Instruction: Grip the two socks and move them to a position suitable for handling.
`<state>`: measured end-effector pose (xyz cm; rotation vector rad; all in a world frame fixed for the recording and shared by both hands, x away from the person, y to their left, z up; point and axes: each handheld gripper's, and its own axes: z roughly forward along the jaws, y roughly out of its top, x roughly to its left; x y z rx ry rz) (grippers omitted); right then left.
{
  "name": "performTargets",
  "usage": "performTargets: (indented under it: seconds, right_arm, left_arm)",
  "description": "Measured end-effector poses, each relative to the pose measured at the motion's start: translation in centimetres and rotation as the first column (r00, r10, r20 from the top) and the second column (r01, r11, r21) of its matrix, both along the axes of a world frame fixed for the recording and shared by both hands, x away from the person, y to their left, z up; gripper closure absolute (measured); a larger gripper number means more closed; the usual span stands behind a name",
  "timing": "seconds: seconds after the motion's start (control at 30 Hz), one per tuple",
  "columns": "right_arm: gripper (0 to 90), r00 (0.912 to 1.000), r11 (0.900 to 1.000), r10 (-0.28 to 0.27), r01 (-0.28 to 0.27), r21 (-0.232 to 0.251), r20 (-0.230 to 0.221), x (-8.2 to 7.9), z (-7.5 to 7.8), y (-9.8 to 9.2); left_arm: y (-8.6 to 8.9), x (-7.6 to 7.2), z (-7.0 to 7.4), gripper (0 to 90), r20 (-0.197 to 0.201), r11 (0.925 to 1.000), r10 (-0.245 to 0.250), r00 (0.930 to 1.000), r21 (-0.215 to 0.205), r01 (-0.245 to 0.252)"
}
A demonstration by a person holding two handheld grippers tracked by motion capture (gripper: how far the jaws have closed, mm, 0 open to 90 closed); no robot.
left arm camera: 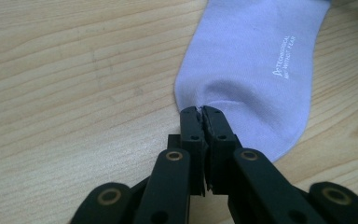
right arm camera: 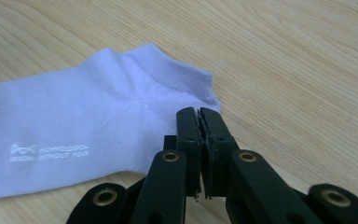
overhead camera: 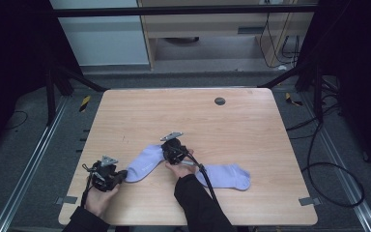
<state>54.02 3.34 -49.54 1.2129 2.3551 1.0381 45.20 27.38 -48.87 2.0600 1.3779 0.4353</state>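
Note:
Two lavender ankle socks lie flat on the wooden table (overhead camera: 198,121). The left sock (overhead camera: 142,164) carries small white print (left arm camera: 284,58). My left gripper (overhead camera: 124,174) sits at that sock's toe end, its jaws shut on the puckered edge of the fabric (left arm camera: 201,108). My right gripper (overhead camera: 168,155) is at the same sock's ribbed cuff (right arm camera: 177,70), with its jaws shut together on the corner of the cuff (right arm camera: 198,110). The second sock (overhead camera: 229,175) lies to the right, partly behind my right forearm and the cable.
A small dark round grommet (overhead camera: 220,101) is set in the table near its far edge. Bare wood lies all around the socks. Black frame legs and cables (overhead camera: 328,164) stand on the grey floor beyond the table's sides.

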Motion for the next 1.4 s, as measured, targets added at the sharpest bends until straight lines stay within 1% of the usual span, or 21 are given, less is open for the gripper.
performTargets:
  seconds: [0.03,0.07,0.1,0.17,0.3,0.4,0.43,0.53,0.6,0.63,0.67,0.7,0.73,0.83,0.87,0.9,0.97,1.03,1.1,1.23,1.4]
  right_arm:
    - [87.9,1.0,1.0,-0.001,0.002,0.018,-0.003,-0.2,0.2,-0.1]
    - [87.9,1.0,1.0,-0.001,0.002,0.018,-0.003,-0.2,0.2,-0.1]
    - [87.9,1.0,0.999,0.002,-0.002,0.035,0.001,-0.4,0.4,-0.3]
    - [87.9,0.9998,0.998,0.009,-0.011,0.064,0.018,-1.1,1.0,-0.7]
    - [87.8,0.9989,0.994,0.028,-0.032,0.103,0.037,-2.8,1.7,-1.1]
    - [87.5,0.9983,0.995,0.043,-0.047,0.091,0.04,-4.4,1.5,-1.1]
    - [87.5,0.9983,0.995,0.043,-0.047,0.091,0.04,-4.4,1.5,-1.1]
    - [87.2,0.998,0.997,0.053,-0.055,0.057,0.034,-5.4,0.9,-1.0]
    - [85.4,0.9982,0.997,0.058,-0.059,0.04,0.018,-5.7,0.5,-1.1]
    - [81.7,0.9986,0.998,0.053,-0.053,0.041,0.002,-5.8,0.3,-1.3]
    - [79.3,0.9987,0.998,0.05,-0.05,0.043,-0.005,-5.8,0.3,-1.4]
    - [79.3,0.9987,0.998,0.05,-0.05,0.043,-0.005,-5.8,0.3,-1.4]
    - [77.0,0.9987,0.998,0.05,-0.05,0.048,-0.005,-5.9,0.3,-1.6]
    - [70.1,0.999,0.997,0.041,-0.042,0.068,0.016,-6.1,0.9,-2.3]
    - [66.9,0.9984,0.996,0.037,-0.041,0.082,0.042,-6.2,1.8,-3.1]
    - [66.9,0.9984,0.996,0.037,-0.041,0.082,0.042,-6.2,1.8,-3.1]
    - [64.1,0.9978,0.994,0.035,-0.04,0.099,0.057,-6.2,2.5,-3.9]
    - [60.7,0.9971,0.993,0.022,-0.03,0.11,0.073,-6.3,3.4,-4.9]
    - [57.7,0.9961,0.995,0.013,-0.022,0.102,0.088,-6.3,3.9,-6.0]
    - [51.7,0.996,0.995,-0.004,-0.005,0.097,0.09,-6.4,4.5,-8.5]
    - [48.7,0.9941,0.995,-0.048,0.039,0.089,0.097,-6.8,4.9,-11.9]
  left_arm:
    - [0.0,0.0,0.0,87.9,0.0,1.0,0.0,1.0,0.0,0.0]
    - [0.1,0.1,0.1,87.9,0.008,1.0,0.002,1.0,-0.002,-0.002]
    - [0.3,0.2,0.4,88.2,0.023,0.9999,0.01,0.9997,-0.012,-0.01]
    - [0.7,0.5,0.9,88.3,0.049,0.9994,0.028,0.9984,-0.022,-0.027]
    - [1.3,1.2,1.2,88.4,0.07,0.9987,0.045,0.9965,-0.026,-0.044]
    - [1.2,1.9,1.3,88.3,0.083,0.9991,0.043,0.9956,-0.005,-0.043]
    - [1.1,2.2,1.2,88.3,0.083,0.9992,0.039,0.9958,0.008,-0.04]
    - [0.7,3.1,0.9,88.2,0.074,0.9988,0.036,0.9966,0.03,-0.038]
    - [0.6,3.3,0.8,87.9,0.068,0.9984,0.037,0.997,0.039,-0.039]
    - [0.6,3.3,0.7,86.8,0.064,0.9985,0.035,0.9973,0.039,-0.038]
    - [0.7,3.2,0.8,84.6,0.075,0.9984,0.048,0.996,0.027,-0.05]
    - [0.7,3.2,0.8,81.5,0.075,0.9984,0.048,0.996,0.027,-0.05]
    - [1.0,3.1,1.0,81.5,0.082,0.9981,0.056,0.9951,0.019,-0.058]
    - [1.5,2.8,1.6,73.7,0.105,0.9967,0.08,0.9912,-0.018,-0.079]
    - [1.7,2.6,1.9,69.4,0.115,0.9953,0.092,0.989,-0.04,-0.088]
    - [1.7,2.6,1.9,68.0,0.115,0.9953,0.092,0.989,-0.04,-0.088]
    - [1.9,2.3,2.3,66.8,0.126,0.9936,0.101,0.9869,-0.064,-0.093]
    - [1.8,2.0,2.6,62.7,0.136,0.992,0.104,0.9852,-0.085,-0.093]
    - [1.5,1.7,3.0,59.0,0.139,0.9908,0.1,0.9851,-0.105,-0.086]
    - [0.2,1.1,3.6,54.4,0.151,0.9924,0.062,0.9866,-0.114,-0.045]
    - [-1.7,0.6,4.0,52.0,0.148,0.9918,0.013,0.9889,-0.128,0.006]
